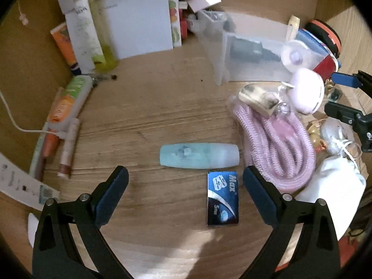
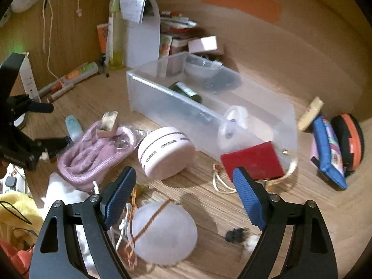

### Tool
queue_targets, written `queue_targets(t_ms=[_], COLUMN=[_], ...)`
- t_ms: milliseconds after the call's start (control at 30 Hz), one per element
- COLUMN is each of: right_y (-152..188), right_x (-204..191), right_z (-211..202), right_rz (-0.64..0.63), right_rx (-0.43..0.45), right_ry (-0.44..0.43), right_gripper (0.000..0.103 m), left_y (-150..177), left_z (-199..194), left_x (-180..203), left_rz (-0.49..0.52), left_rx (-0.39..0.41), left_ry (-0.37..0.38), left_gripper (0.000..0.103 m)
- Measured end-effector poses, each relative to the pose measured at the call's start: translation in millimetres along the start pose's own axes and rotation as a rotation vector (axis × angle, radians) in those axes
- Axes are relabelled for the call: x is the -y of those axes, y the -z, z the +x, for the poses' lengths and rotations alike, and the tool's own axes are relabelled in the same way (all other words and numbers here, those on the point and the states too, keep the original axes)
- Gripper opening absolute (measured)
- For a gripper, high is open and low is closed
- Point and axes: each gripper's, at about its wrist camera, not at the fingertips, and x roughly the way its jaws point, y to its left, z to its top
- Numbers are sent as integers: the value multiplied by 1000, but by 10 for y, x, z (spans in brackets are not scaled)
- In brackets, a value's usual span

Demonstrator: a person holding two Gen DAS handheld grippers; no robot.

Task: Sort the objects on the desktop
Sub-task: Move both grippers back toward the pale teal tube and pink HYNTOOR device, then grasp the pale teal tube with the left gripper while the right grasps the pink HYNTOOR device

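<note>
Little has been sorted: a dark bottle (image 2: 186, 90) lies inside the clear bin (image 2: 162, 102), while the pale blue tube (image 1: 199, 155) at twelve o'clock of the left gripper (image 1: 186, 181) remains on the table (image 1: 151, 121). Both the left gripper's and the right gripper's (image 2: 183, 181) jaws are held wide, empty.

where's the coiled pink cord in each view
Left wrist: the coiled pink cord lies right of centre, just right of the pale blue tube and past the left gripper's right fingertip.
Right wrist: it sits left of centre, left of the pink round device.
Shared landmark: the clear plastic bin behind it.
</note>
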Motion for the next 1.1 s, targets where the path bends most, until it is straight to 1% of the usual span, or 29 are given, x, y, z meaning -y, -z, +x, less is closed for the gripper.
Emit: queue_targets(t_ms=[233, 333, 400, 467, 600, 667, 733, 800, 900, 1100], right_y=[-82, -121, -132, -135, -129, -127, -127, -125, -118, -102], right_x=[-28, -58, -64, -65, -40, -35, -48, -51, -53, -27], right_z=[215, 281, 319, 359, 427, 453, 476, 481, 472, 396], right_rz=[-14, -32, -38, -41, -28, -24, -25, -19, -16, -6], right_rx=[-45, -54, -56, -59, -66, -70, -77, -74, -72, -60], right_ry=[-34, -47, -57, -72, -116, -134, -154, -158, -161, -171], right_gripper=[83, 83, 83, 83, 80, 75, 63, 64, 63, 63], left_y=[-48, -61, -68, -79, -101, -107, -114, -111, -93, -102], left_z=[79, 120, 126, 125, 129, 128, 130, 125, 121, 84], left_x=[-109, -84, -52, -44, -37, -21, 5, 25, 19, -42], left_rz=[-54, -71, -68, -72, -82, -85, -74, -70, -75, -115], left_rx=[-5, -17, -11, -11, -7, 0, 4, 14, 20, 31], left_ry=[23, 47, 43, 52, 52, 44, 24, 15, 16, 26], left_gripper=[100, 100, 100, 96, 92, 87, 76, 73, 73, 73])
